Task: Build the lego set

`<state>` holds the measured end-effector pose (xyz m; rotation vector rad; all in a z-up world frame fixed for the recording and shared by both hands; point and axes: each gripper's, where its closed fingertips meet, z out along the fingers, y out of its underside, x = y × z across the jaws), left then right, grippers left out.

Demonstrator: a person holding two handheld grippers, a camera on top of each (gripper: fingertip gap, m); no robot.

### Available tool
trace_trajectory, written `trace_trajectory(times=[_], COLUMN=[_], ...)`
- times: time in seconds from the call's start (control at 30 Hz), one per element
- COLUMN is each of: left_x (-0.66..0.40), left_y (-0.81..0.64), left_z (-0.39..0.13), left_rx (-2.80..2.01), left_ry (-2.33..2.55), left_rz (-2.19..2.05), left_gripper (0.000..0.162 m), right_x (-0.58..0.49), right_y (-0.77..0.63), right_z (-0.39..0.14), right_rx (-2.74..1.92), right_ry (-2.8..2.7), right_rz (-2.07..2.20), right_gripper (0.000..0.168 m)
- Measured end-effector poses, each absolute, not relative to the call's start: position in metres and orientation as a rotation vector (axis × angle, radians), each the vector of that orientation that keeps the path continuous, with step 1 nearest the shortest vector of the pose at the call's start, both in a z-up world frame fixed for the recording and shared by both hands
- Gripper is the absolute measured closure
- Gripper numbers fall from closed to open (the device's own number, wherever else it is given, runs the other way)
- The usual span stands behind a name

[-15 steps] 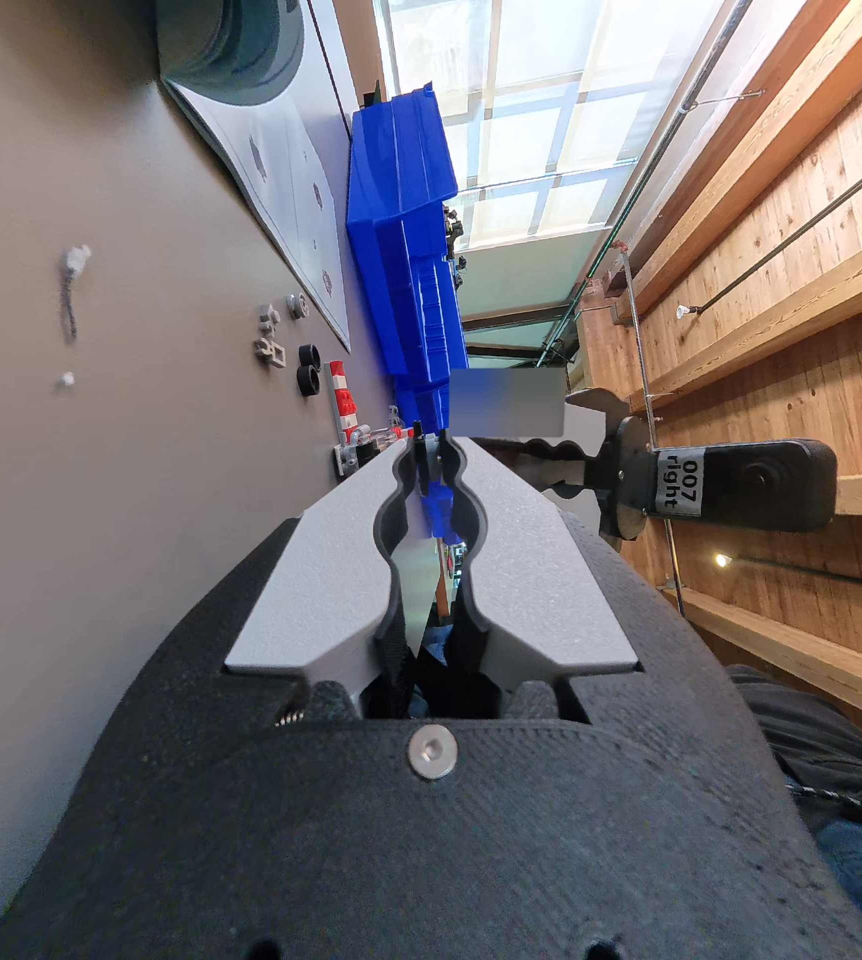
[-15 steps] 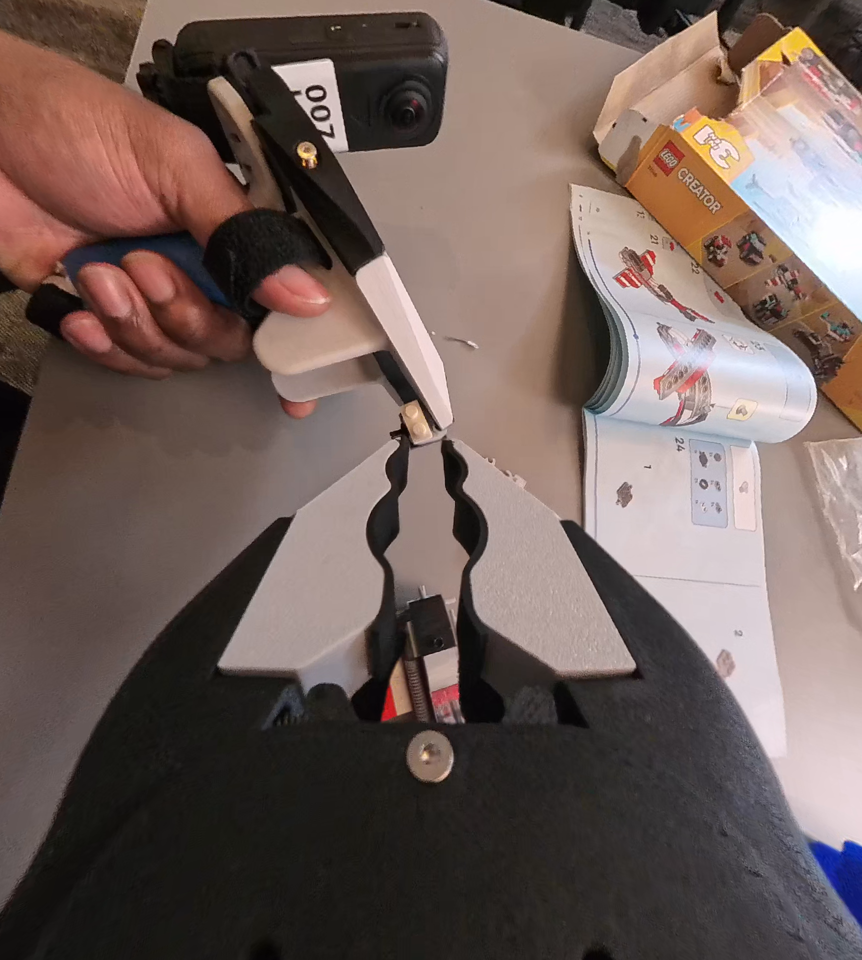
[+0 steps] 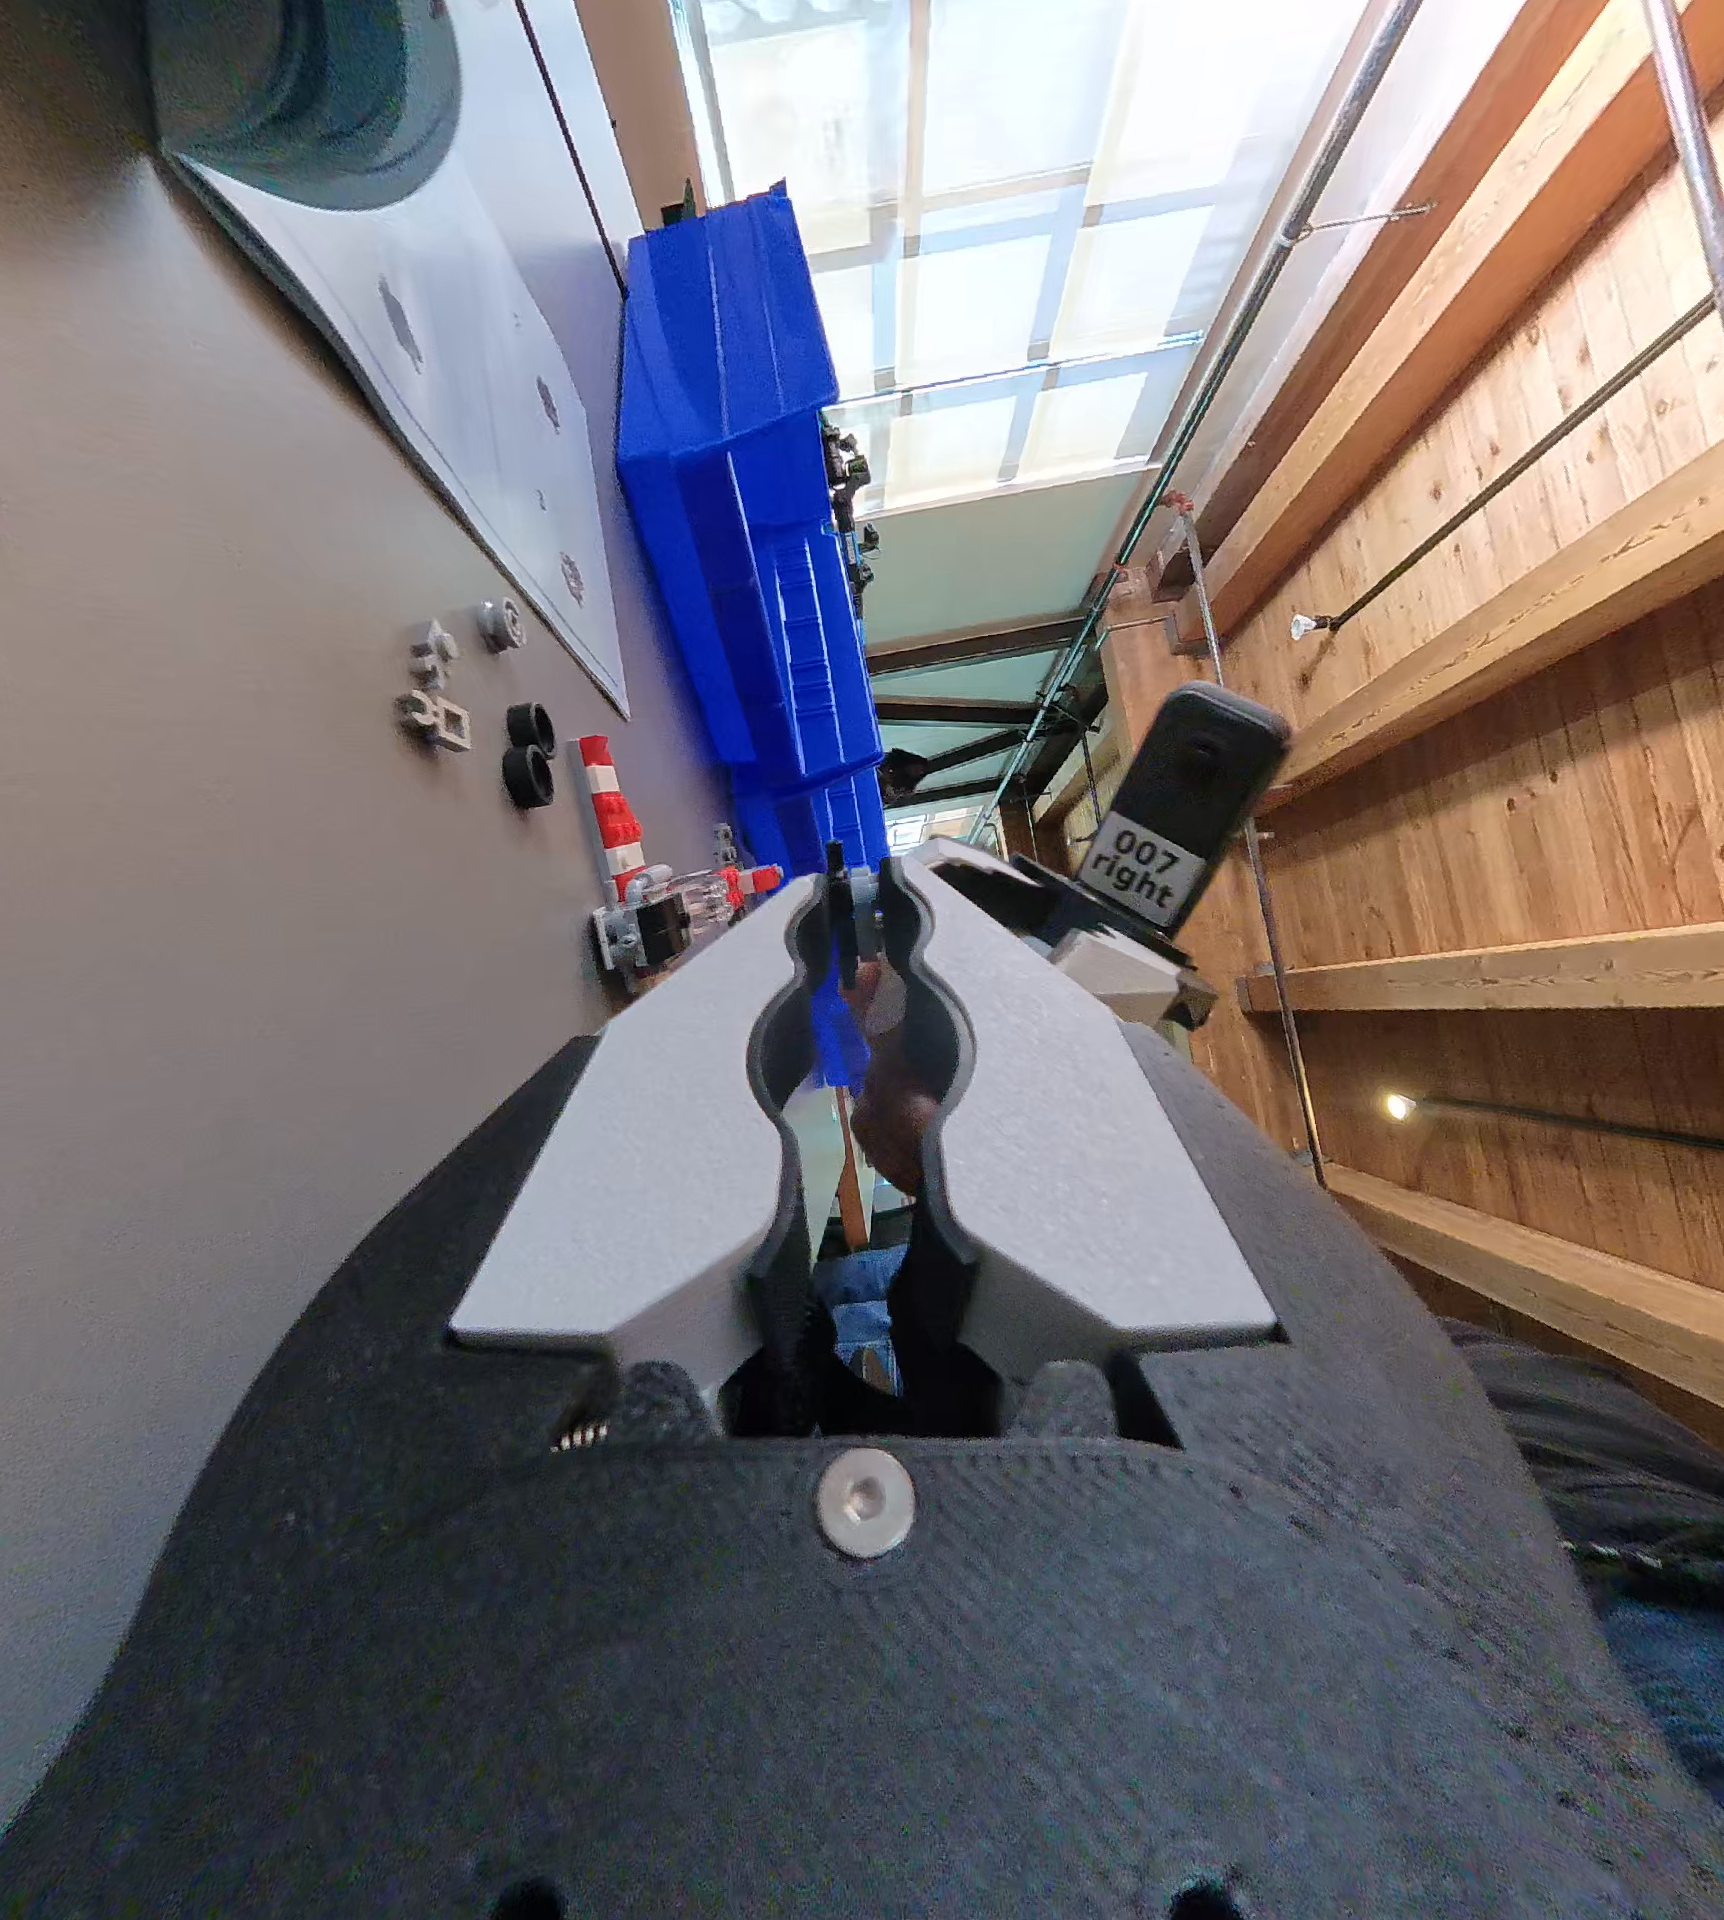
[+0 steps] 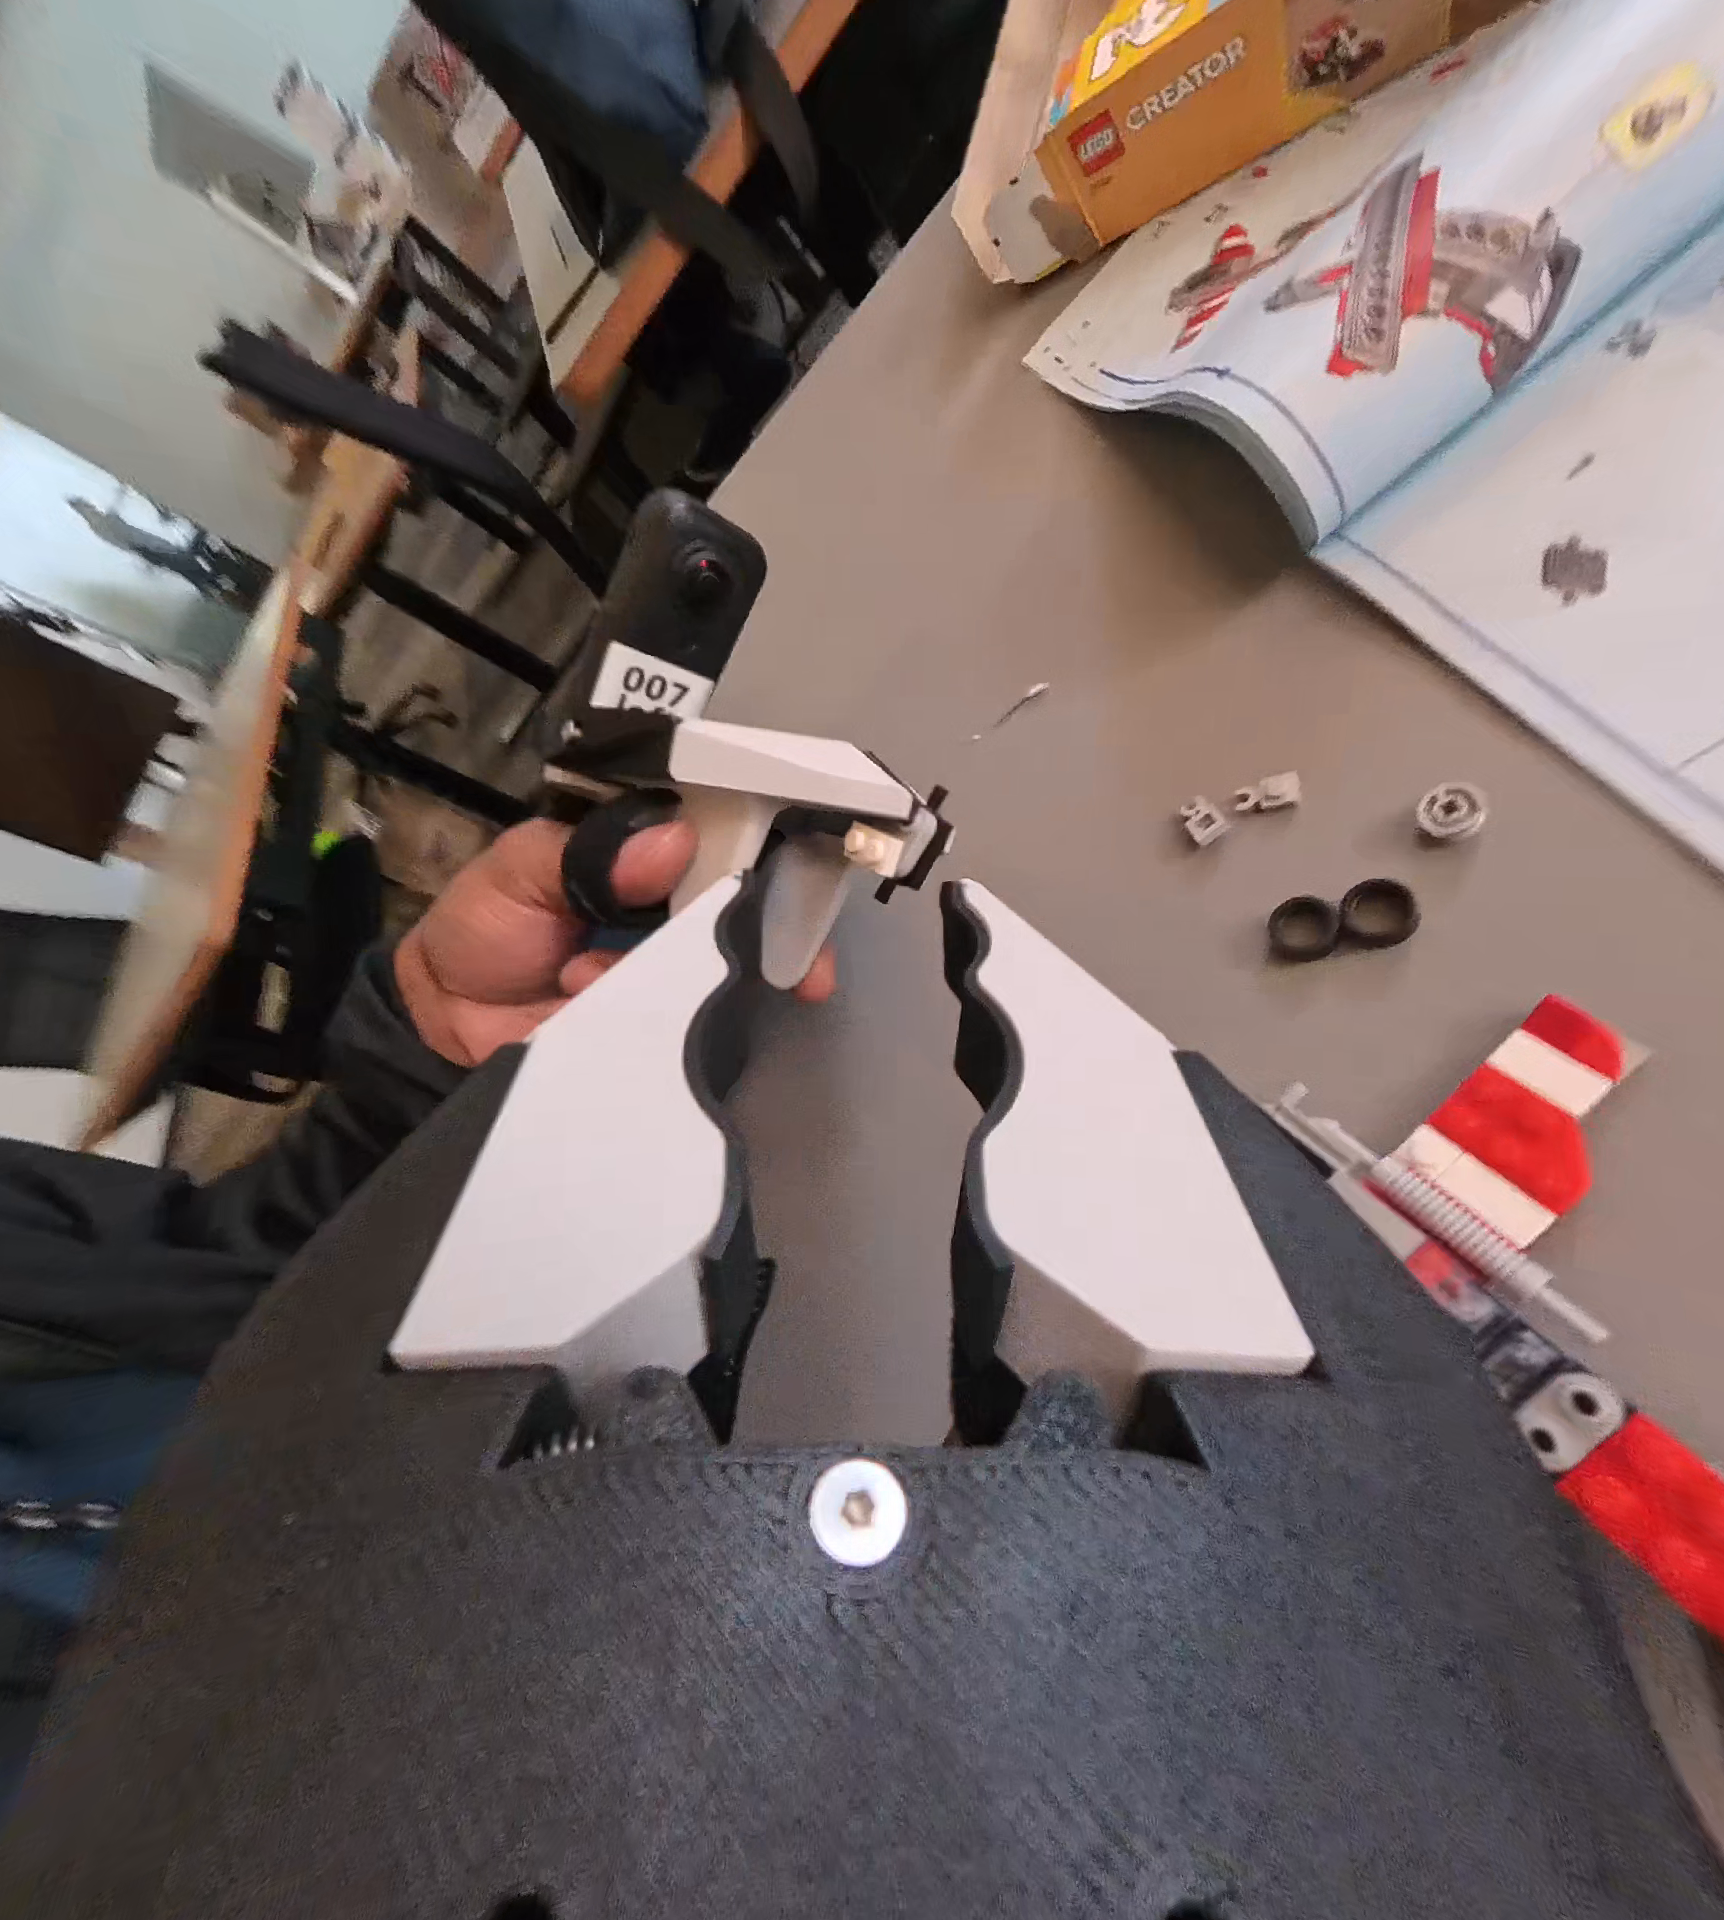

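My left gripper (image 3: pixel 856 891) is shut on a small black-and-white lego piece (image 3: pixel 842 914) held at its fingertips, above the grey table. The same gripper shows in the right wrist view with the piece (image 4: pixel 902 844) sticking out of its tips. My right gripper (image 4: pixel 842 899) is open and empty, its tips just below and beside that piece, not touching it. It shows behind my left fingers in the left wrist view (image 3: pixel 1118 940). A partly built red-and-white lego model (image 4: pixel 1502 1138) lies on the table to the right, also in the left wrist view (image 3: pixel 619 831).
Two black tyres (image 4: pixel 1341 920), small grey pieces (image 4: pixel 1242 805) and a grey round piece (image 4: pixel 1450 810) lie loose on the table (image 4: pixel 993 520). An open instruction booklet (image 4: pixel 1564 364) and the lego box (image 4: pixel 1201 104) lie beyond. Blue bins (image 3: pixel 744 520) stand at the far edge.
My right gripper has opened and drawn back from the piece, and its view has swung round. My left gripper still holds the piece.
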<state>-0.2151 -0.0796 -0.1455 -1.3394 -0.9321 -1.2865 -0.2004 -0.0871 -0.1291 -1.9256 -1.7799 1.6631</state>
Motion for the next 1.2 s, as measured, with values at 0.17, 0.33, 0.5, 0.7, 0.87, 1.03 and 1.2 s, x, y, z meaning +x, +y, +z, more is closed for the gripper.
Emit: trace_trajectory(times=[0.17, 0.33, 0.5, 0.7, 0.87, 1.03, 1.2], left_x=[-0.210, -0.207, -0.204, -0.203, -0.201, -0.198, -0.195], left_y=[-0.078, -0.077, -0.077, -0.077, -0.078, -0.081, -0.083], left_z=[-0.139, -0.135, -0.131, -0.124, -0.116, -0.110, -0.104], left_rx=[-1.338, -1.341, -1.348, -1.352, -1.342, -1.358, -1.381], left_ry=[-0.906, -0.886, -0.860, -0.806, -0.752, -0.688, -0.620], left_rz=[-1.294, -1.295, -1.291, -1.263, -1.266, -1.246, -1.212], left_gripper=[0.154, 0.154, 0.154, 0.154, 0.154, 0.154, 0.153], right_x=[-0.203, -0.206, -0.208, -0.208, -0.206, -0.204, -0.201], right_y=[-0.088, -0.093, -0.093, -0.095, -0.098, -0.101, -0.103], right_z=[-0.135, -0.136, -0.138, -0.130, -0.121, -0.115, -0.110], right_rx=[-2.083, -2.140, -2.161, -2.118, -2.058, -2.001, -1.957], right_ry=[-1.653, -1.588, -1.556, -1.530, -1.560, -1.608, -1.643], right_rz=[1.769, 1.862, 1.899, 2.001, 2.058, 2.072, 2.092], right_gripper=[0.131, 0.132, 0.141, 0.148, 0.154, 0.154, 0.155])
